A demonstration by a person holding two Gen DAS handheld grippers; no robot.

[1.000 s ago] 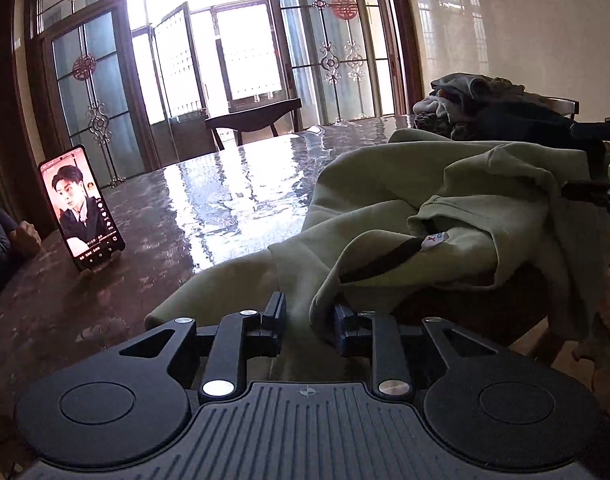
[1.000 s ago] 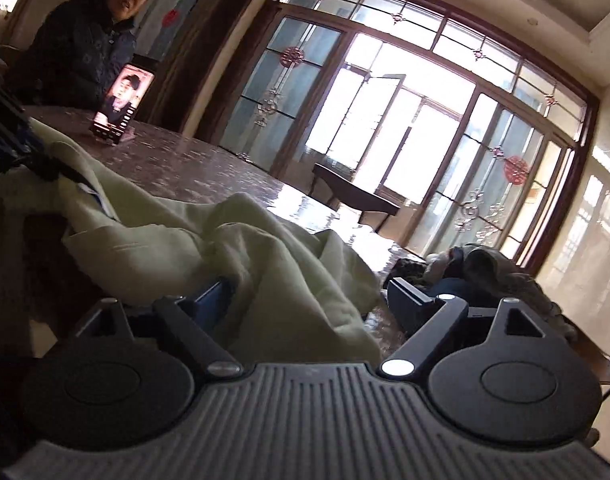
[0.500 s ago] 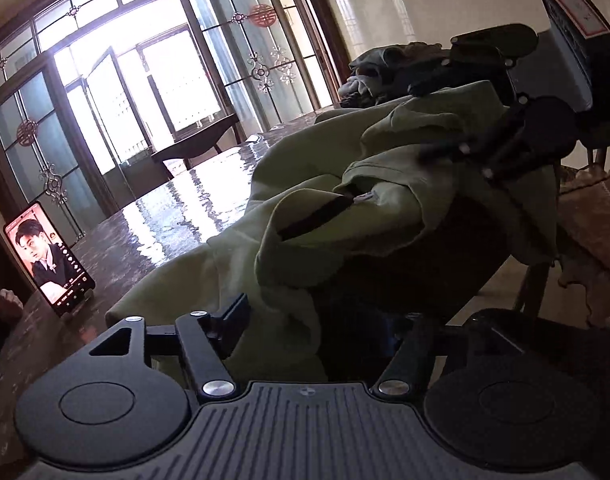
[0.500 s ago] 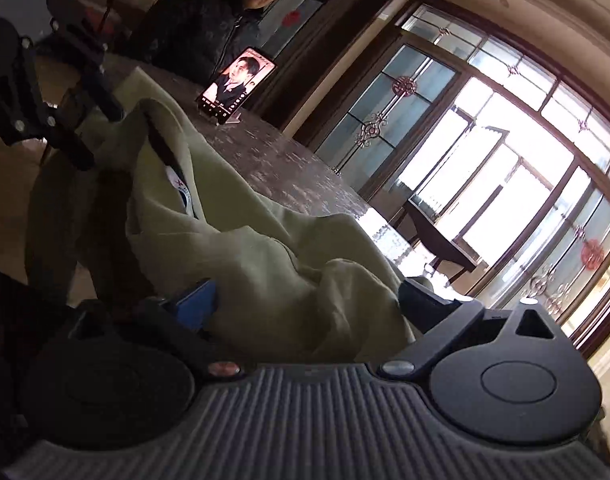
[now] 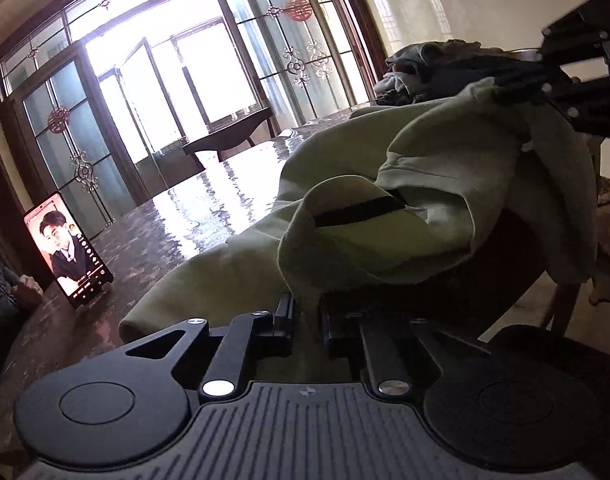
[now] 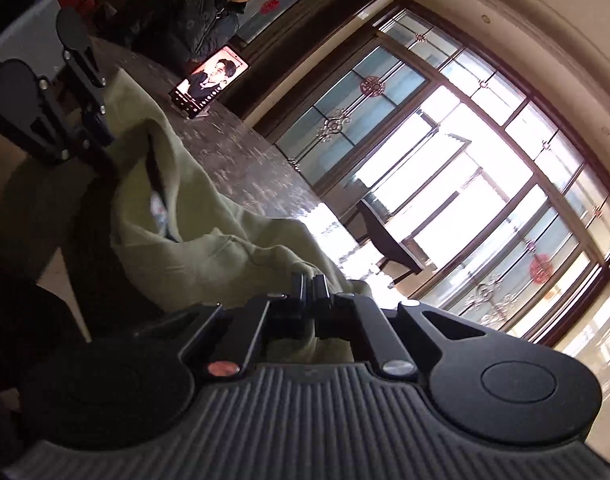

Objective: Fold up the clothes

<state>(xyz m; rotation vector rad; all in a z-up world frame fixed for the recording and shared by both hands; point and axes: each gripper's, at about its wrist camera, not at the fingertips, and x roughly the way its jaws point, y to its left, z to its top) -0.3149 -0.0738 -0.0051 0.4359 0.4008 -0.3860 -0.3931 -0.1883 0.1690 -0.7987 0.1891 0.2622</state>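
A pale green garment [image 5: 425, 184] with a dark strip at its opening lies bunched over the near edge of a glossy dark table [image 5: 193, 224]. My left gripper [image 5: 307, 320] has a fold of its hem between the jaws, which are closing with the pads pressing on the cloth. At the top right of the left wrist view my right gripper [image 5: 505, 90] pinches another edge of the garment. In the right wrist view the right gripper [image 6: 314, 284] is shut on the green garment [image 6: 225, 248], and the left gripper [image 6: 99, 126] grips its far end.
A lit phone [image 5: 65, 248] stands propped on the table at the left. A person [image 6: 201, 4] in a dark jacket sits behind it. A pile of dark clothes [image 5: 425, 68] lies at the far right. A dark chair [image 5: 229, 140] stands before tall glass doors.
Both grippers' jaws stood wide around the cloth half a second ago and now pinch it. The right wrist view has rolled strongly. The garment's right end is lifted higher.
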